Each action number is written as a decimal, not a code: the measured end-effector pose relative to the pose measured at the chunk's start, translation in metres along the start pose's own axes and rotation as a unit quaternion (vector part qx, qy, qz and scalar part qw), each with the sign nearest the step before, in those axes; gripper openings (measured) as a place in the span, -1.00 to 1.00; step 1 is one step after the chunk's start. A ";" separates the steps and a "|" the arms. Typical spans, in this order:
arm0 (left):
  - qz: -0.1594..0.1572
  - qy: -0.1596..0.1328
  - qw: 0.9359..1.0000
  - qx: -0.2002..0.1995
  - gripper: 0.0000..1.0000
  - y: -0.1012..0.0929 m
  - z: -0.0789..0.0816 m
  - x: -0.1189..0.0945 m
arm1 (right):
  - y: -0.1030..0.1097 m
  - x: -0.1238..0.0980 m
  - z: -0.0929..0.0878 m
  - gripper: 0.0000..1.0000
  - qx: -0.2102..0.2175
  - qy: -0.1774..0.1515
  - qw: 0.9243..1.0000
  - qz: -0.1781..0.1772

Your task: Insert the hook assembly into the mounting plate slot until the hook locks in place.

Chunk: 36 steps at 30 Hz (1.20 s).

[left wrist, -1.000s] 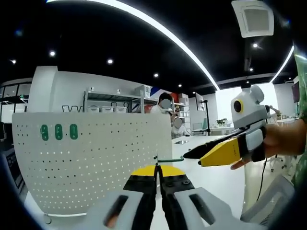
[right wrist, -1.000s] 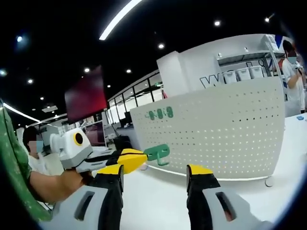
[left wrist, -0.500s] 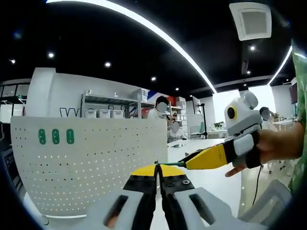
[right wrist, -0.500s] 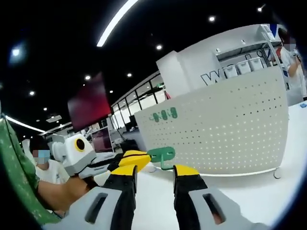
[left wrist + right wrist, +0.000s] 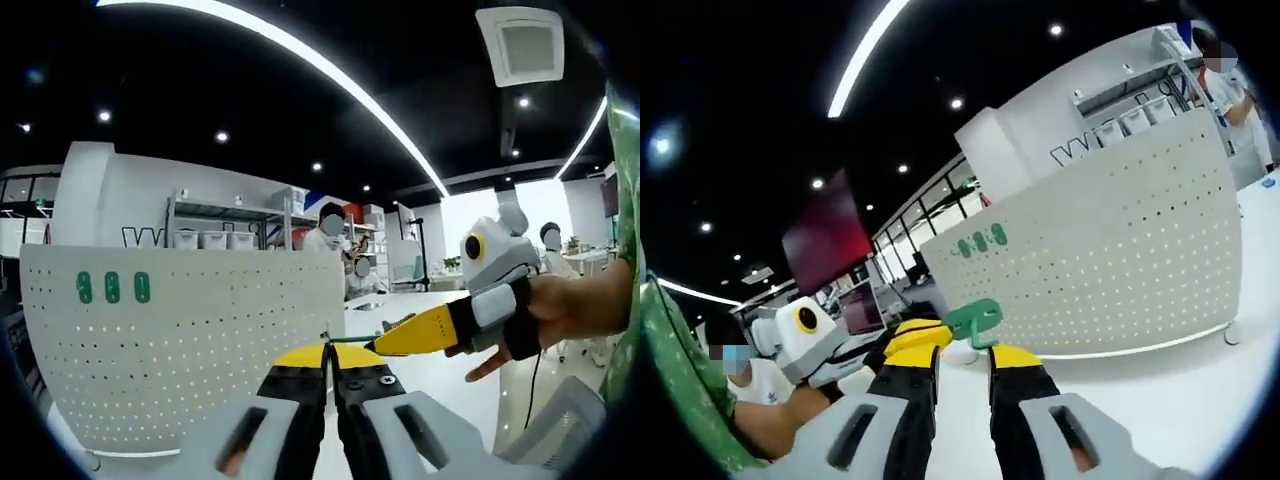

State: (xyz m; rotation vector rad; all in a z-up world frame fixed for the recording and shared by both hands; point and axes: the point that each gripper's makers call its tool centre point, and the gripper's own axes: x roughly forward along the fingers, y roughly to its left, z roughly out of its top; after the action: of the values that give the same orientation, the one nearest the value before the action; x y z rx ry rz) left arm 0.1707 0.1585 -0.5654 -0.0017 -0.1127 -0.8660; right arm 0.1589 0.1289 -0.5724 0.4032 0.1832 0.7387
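Pressed together, the left gripper [image 5: 329, 358] pinches a thin green hook [image 5: 350, 339] at its yellow tips beside the white perforated mounting plate [image 5: 200, 340]. A hand [image 5: 560, 315] levels the right gripper [image 5: 385, 345] at the hook. From the right gripper view, its jaws stand narrowly apart beneath the hook [image 5: 975, 320]; "W" shows on the wall [image 5: 1065, 152].
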 end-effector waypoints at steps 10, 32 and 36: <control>-0.005 -0.003 1.000 -0.004 -0.97 -0.003 -0.002 0.002 | -0.003 0.002 0.012 -0.87 0.014 -0.023 1.000 -0.002; -0.018 0.004 1.000 -0.016 -0.97 -0.017 -0.010 0.009 | 0.000 0.007 0.015 -0.97 -0.025 -0.026 0.999 -0.005; -0.022 0.005 1.000 -0.011 -0.96 -0.018 -0.012 0.009 | 0.003 0.007 0.014 -0.98 -0.059 -0.013 0.998 -0.009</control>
State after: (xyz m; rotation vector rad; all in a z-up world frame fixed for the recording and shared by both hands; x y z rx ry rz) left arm 0.1640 0.1398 -0.5770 -0.0156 -0.0929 -0.9119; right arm 0.1663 0.1312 -0.5589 0.2978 0.1186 0.7224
